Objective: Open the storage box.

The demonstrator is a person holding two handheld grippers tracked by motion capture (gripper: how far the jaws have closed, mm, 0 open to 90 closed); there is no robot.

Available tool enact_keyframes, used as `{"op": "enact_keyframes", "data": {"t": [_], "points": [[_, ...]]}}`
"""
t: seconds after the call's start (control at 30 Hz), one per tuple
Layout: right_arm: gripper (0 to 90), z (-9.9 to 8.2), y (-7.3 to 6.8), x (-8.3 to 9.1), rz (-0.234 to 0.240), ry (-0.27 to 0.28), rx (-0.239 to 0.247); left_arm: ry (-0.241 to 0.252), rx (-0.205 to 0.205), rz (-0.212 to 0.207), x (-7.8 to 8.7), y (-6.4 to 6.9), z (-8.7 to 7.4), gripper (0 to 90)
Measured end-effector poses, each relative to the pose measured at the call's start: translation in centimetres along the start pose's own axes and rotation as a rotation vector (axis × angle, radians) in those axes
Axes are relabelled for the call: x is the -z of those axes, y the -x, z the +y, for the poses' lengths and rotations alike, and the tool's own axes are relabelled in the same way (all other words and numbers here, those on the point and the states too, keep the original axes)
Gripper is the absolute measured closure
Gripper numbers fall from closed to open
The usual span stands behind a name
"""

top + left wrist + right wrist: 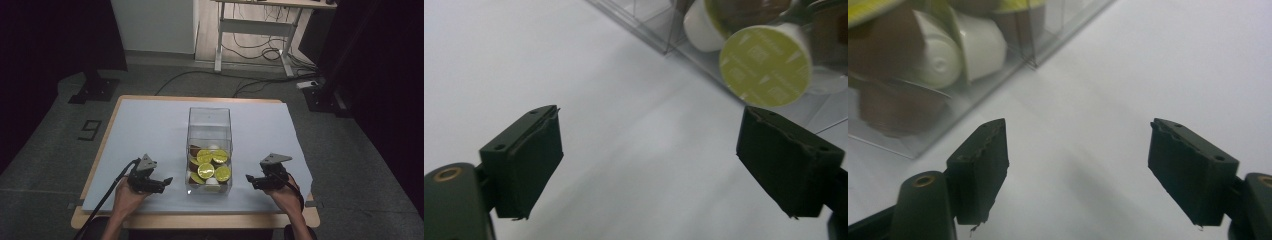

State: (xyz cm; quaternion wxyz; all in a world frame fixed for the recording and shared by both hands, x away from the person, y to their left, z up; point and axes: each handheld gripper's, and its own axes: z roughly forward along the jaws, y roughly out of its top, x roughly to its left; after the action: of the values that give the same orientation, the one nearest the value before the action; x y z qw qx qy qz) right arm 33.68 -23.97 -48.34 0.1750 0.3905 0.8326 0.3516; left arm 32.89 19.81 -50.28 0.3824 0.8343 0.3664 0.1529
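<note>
A clear plastic box (209,131) stands in the middle of the white table cover, its near half holding several coffee capsules (210,168) with yellow-green lids. My left gripper (165,183) lies low on the cover to the box's left, pointing at it, jaws open and nothing between them. To the box's right my right gripper (249,180) points at it the same way, open and empty. In the left gripper view (649,165) a yellow-lidded capsule (765,65) shows through the box wall. White and brown capsules (979,44) show in the right gripper view (1078,172).
The white cover (150,130) spans a wooden table whose front edge (200,221) lies just below the person's hands. Beyond the table is grey floor with cables (250,50) and a white desk frame (255,30).
</note>
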Motion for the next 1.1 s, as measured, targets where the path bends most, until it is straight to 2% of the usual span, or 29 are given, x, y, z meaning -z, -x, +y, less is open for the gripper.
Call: {"op": "enact_keyframes", "data": {"t": [0.23,0.4,0.6,0.8,0.9,1.1], "points": [[14.8,-0.9,0.4,-0.9,-0.018,-0.040,-0.017,-0.033,0.001,0.005,-0.6,-0.5,-0.5,2.7],[13.0,-1.4,0.4,-1.7,-0.021,-0.081,-0.021,-0.068,-0.009,0.009,-1.1,-0.7,-0.8,0.0],[0.1,-1.8,0.2,-2.2,-0.018,-0.100,-0.023,-0.097,-0.008,0.017,-1.5,-0.8,-1.2,0.0],[0.0,-2.5,0.5,-2.9,-0.011,-0.117,-0.050,-0.122,-0.017,0.023,-1.8,-0.9,-1.6,0.0],[0.0,-2.8,0.4,-3.4,-0.011,-0.136,-0.041,-0.126,-0.020,0.025,-1.9,-0.9,-1.6,0.0],[0.0,-3.3,0.4,-3.4,-0.006,-0.097,-0.036,-0.129,-0.014,0.018,-1.9,-0.9,-1.6,0.0]]}}
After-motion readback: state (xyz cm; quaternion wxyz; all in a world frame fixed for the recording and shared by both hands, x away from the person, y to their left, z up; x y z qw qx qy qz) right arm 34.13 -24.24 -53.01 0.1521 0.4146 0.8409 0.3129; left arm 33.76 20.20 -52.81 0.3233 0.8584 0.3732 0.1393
